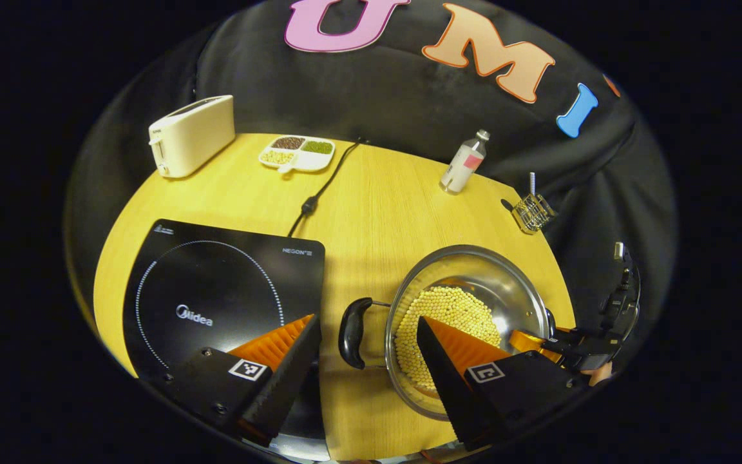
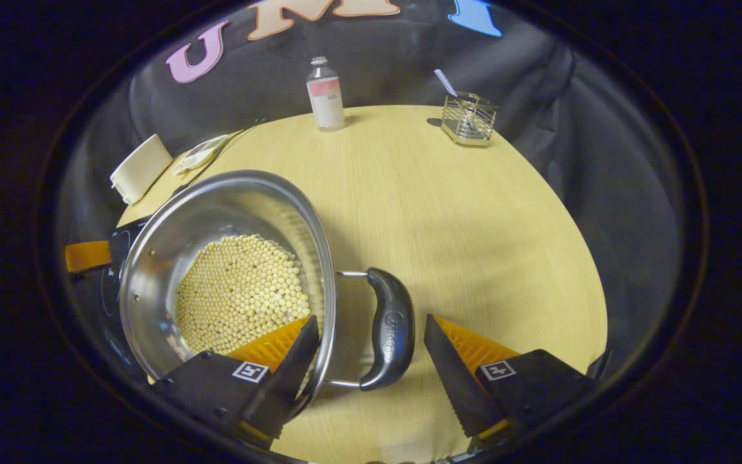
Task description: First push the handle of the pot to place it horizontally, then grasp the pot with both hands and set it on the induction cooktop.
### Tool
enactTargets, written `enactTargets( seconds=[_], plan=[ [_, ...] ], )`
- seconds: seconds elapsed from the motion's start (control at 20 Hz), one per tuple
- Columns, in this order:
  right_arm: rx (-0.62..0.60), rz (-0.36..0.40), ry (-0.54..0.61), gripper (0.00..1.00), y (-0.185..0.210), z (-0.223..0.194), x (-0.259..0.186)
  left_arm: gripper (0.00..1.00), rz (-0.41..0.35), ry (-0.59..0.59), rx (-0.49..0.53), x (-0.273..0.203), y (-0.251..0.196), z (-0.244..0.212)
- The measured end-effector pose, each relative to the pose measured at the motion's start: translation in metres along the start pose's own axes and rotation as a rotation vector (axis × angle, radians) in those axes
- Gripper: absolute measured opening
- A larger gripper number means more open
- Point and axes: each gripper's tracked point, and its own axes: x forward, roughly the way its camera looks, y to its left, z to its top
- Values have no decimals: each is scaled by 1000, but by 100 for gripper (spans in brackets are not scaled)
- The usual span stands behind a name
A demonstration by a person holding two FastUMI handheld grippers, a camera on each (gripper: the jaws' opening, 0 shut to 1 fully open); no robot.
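Note:
A steel pot holding yellow beans stands on the wooden table, right of the black induction cooktop. My left gripper is open, and the pot's black left handle lies in the gap between its fingers, untouched. The right gripper shows at the pot's far side. In the right gripper view the pot sits at left, and its black right handle lies between the fingers of my open right gripper. An orange finger of the left gripper peeks out beyond the pot.
At the back of the table are a white toaster, a divided dish of grains, a bottle and a wire basket. A black cable runs from the cooktop to the back edge. The table edge curves close behind the pot.

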Motion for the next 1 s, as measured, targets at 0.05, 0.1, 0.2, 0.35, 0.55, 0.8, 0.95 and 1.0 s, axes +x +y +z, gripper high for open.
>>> enactTargets(
  seconds=[0.05,0.1,0.2,0.35,0.55,0.8,0.95,1.0],
  plan=[
    [2,4,6,100,0,-1,1,97,-2,17,-4,5,0,-3],
    [4,6,10,100,1,-2,0,97,-9,31,-8,9,-1,-4],
    [3,7,9,100,0,-1,0,97,-25,48,-11,16,-5,-6],
    [1,12,13,100,1,-3,0,97,-20,74,-11,25,-4,-9],
    [-10,23,18,100,1,-4,-1,97,-17,132,-33,38,-4,-19],
    [-4,40,43,100,4,-5,4,95,9,169,-16,52,1,-23],
    [9,53,64,100,6,-7,7,93,50,195,7,57,4,-27],
    [12,53,70,100,6,-8,7,93,68,208,26,59,7,-29]
  ],
)
